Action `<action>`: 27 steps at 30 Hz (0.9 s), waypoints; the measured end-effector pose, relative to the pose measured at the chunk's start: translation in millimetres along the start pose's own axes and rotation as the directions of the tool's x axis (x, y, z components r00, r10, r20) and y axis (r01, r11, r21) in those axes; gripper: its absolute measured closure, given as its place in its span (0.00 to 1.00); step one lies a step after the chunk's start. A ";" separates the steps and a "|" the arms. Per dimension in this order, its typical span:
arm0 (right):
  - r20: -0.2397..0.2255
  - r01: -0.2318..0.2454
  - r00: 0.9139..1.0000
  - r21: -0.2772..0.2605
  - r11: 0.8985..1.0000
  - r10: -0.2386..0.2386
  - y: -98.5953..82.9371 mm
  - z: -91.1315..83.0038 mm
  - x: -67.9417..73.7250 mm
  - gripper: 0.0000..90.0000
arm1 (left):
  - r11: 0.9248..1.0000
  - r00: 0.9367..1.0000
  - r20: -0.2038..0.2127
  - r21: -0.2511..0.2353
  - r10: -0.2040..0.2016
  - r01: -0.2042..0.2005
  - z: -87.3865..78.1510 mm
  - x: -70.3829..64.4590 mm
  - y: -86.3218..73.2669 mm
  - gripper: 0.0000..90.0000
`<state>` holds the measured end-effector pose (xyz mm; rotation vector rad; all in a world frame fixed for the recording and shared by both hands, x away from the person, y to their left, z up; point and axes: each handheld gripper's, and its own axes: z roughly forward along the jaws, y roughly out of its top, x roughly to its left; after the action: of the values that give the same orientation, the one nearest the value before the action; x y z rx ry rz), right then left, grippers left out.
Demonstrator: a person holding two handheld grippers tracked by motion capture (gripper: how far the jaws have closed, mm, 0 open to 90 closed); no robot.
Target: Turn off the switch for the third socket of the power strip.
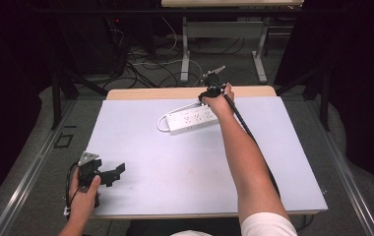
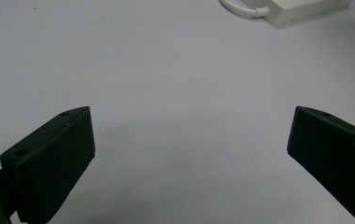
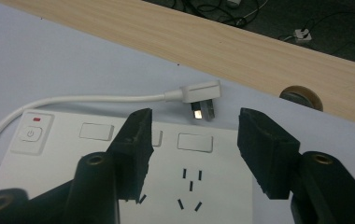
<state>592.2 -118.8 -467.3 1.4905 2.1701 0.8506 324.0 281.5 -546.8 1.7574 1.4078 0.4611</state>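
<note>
The power strip [image 1: 191, 119] lies flat on the white table [image 1: 175, 177], near the far edge, with its sockets facing up. Its short white cable [image 3: 96, 99] curves from the switch end around the far side of the strip, and the plug [image 3: 199, 94] rests on the table just behind the strip, with its metal pins free. So the plug is not in any socket; I think this makes it easy to pick up from above.

The right gripper [image 3: 192, 140] hangs over the strip, close to it, and points toward the plug. Its jaws stand wide apart and hold nothing. To my judgement, it is held this way to come down around the plug body.

The left gripper [image 1: 107, 173] waits far from the strip, at the near left corner of the table. Its jaws are also wide and empty, over bare table. It probably stays aside so the working arm has room.

No container is on the table.
</note>
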 end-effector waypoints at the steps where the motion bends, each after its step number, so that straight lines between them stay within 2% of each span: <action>1: 0.002 0.002 1.000 -0.003 1.000 -0.002 -0.5 2.2 0.5 0.52 | 1.000 1.000 0.000 -0.001 0.000 0.000 -0.1 0.2 0.0 0.01; 6: 0.013 0.014 1.000 -0.011 1.000 -0.014 -1.5 10.4 2.7 0.60 | 1.000 1.000 -0.001 -0.005 -0.009 0.009 0.1 1.2 -0.5 0.01; 7: -0.028 -0.013 1.000 -0.013 1.000 0.013 -2.0 14.2 2.7 0.62 | 1.000 1.000 -0.002 -0.005 -0.010 0.010 -0.2 1.4 -0.5 0.01; 11: -0.025 -0.013 1.000 -0.018 1.000 0.012 -3.0 18.2 2.3 0.64 | 1.000 1.000 -0.001 -0.009 -0.013 0.013 -0.6 2.0 -0.7 0.01; 14: -0.029 -0.030 0.999 -0.018 0.999 0.029 -4.2 22.6 2.8 0.64 | 1.000 1.000 -0.001 -0.008 -0.013 0.013 -0.7 2.1 -0.8 0.01; 20: -0.021 -0.041 0.999 0.005 0.999 0.041 -6.9 30.3 1.7 0.66 | 1.000 1.000 -0.002 -0.008 -0.013 0.013 -1.0 1.8 -0.9 0.01; 21: -0.034 -0.043 0.998 -0.001 0.999 0.043 -7.8 32.1 0.7 0.67 | 1.000 1.000 -0.004 -0.007 -0.013 0.013 -1.1 1.8 -0.9 0.01; 27: -0.006 -0.056 0.998 0.007 0.998 0.056 -11.8 35.6 -5.4 0.74 | 1.000 1.000 -0.004 -0.015 -0.020 0.020 -1.0 1.3 -1.2 0.01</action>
<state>607.5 -117.3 -501.9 1.5605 2.1467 0.8675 322.9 283.1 -547.5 1.7298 1.4205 0.4637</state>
